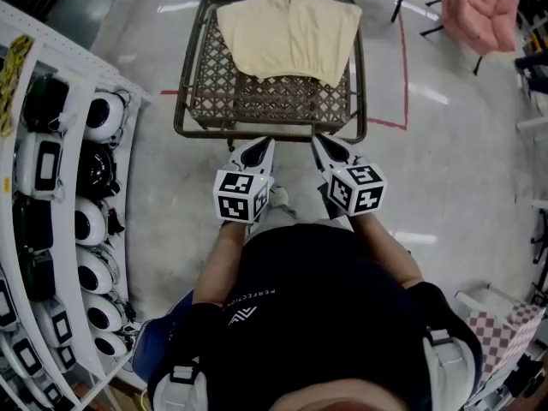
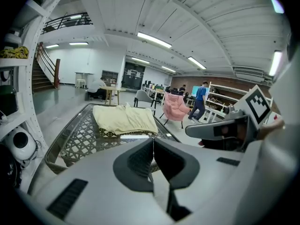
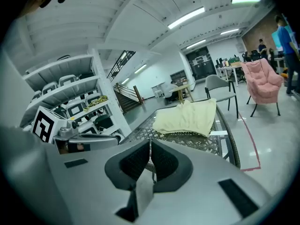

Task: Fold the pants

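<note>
The left hand-held gripper (image 1: 260, 144) and right hand-held gripper (image 1: 322, 142) are hovering empty, jaws together, by the desk (image 1: 265, 131); the pants (image 1: 289, 34) are looking soft and light, likely needing pinches at two corners.

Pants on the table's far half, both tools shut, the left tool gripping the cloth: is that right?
No: the left tool grips nothing. The left gripper view shows its jaws together and empty, short of the pants. They do lie on the far half of the table, and the right tool is shut too.
</note>
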Available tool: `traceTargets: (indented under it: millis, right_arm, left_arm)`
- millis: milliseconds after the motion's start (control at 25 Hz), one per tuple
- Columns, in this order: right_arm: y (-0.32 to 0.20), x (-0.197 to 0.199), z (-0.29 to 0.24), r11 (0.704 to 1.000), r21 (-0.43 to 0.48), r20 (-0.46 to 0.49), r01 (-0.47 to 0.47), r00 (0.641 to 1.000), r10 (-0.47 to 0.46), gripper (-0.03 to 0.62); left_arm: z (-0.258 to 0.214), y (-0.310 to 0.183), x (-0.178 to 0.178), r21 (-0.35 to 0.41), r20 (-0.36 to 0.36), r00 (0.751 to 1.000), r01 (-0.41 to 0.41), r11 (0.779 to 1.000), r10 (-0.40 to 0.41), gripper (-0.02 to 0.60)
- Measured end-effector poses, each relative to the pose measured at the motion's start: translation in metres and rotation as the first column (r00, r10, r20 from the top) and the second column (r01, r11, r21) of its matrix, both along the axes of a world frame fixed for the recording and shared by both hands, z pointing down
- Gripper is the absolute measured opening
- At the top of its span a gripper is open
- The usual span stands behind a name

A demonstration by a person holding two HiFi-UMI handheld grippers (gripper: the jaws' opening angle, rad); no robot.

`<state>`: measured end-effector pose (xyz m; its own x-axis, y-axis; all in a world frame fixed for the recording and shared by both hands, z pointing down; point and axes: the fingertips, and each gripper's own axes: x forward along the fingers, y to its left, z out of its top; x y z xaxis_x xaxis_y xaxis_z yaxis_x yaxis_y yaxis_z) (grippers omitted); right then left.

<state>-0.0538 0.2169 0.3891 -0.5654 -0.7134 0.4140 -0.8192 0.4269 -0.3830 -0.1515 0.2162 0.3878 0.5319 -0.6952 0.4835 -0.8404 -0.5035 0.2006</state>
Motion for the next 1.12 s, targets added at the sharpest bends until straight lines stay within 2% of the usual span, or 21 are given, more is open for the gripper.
traceTargets:
  millis: [320,480,800,1120]
  right_arm:
    - [-0.03,-0.03,0.004,1.0,-0.007,-0.007,-0.029,1.0,0.029,0.037]
    - [-0.041,-0.032,0.009,0.999,-0.018,-0.015,-0.039,0.999,0.039,0.037]
    - [-0.074,-0.014,0.022,0.998,-0.052,-0.002,-0.046,0.999,0.046,0.038]
    - [-0.125,-0.013,0.01,0.999,-0.015,0.01,0.048,0.999,-0.047,0.038]
  left_arm:
    - [0.01,-0.025,-0.025,-0.03,-0.01,0.998,-0.055,0.998,0.054,0.011]
    - [0.019,-0.039,-0.032,-0.044,-0.022,0.998,-0.062,0.997,0.061,0.012]
    - [0.034,-0.068,-0.027,-0.078,-0.018,1.0,-0.024,0.997,0.023,0.012]
    - [0.028,-0.118,-0.017,-0.06,0.005,1.0,0.03,0.998,-0.029,0.012]
